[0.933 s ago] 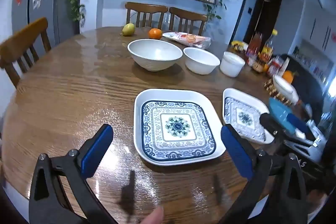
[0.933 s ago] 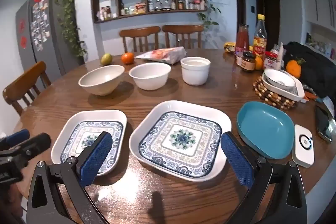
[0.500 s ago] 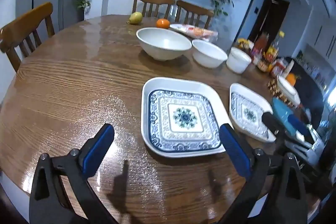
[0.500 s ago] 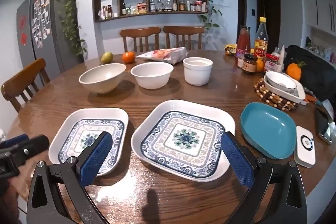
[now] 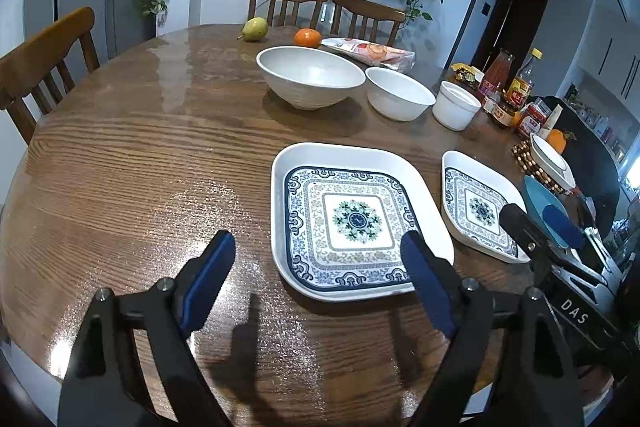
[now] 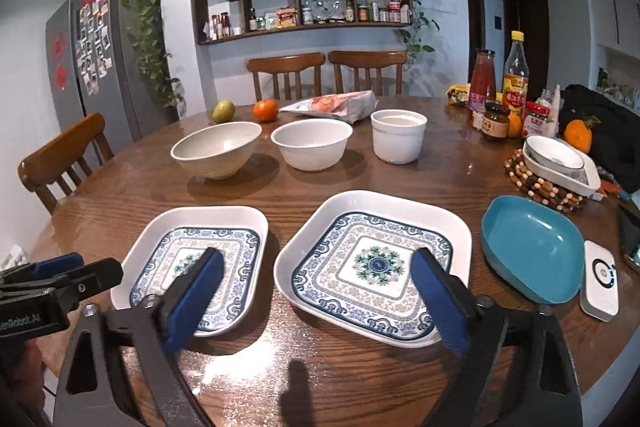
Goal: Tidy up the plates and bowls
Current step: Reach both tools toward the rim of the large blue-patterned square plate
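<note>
both tongs, left tongs point(image 5: 316, 277) and right tongs point(image 6: 316, 293), are spread wide apart and holding nothing, hovering low over the near edge of the table point(image 5: 140, 155). the two patterned plates sit flat side by side: left plate point(image 6: 196, 267) and right plate point(image 6: 376, 263), with the teal dish point(image 6: 532, 247) just beside the right one. three white bowls point(image 6: 312, 147) line up behind. my worry: these plates lie flat on slick wood, so a pad could just shove one into its neighbour instead of getting under the rim. the two tongs are also near each other, so they could bump.
</note>
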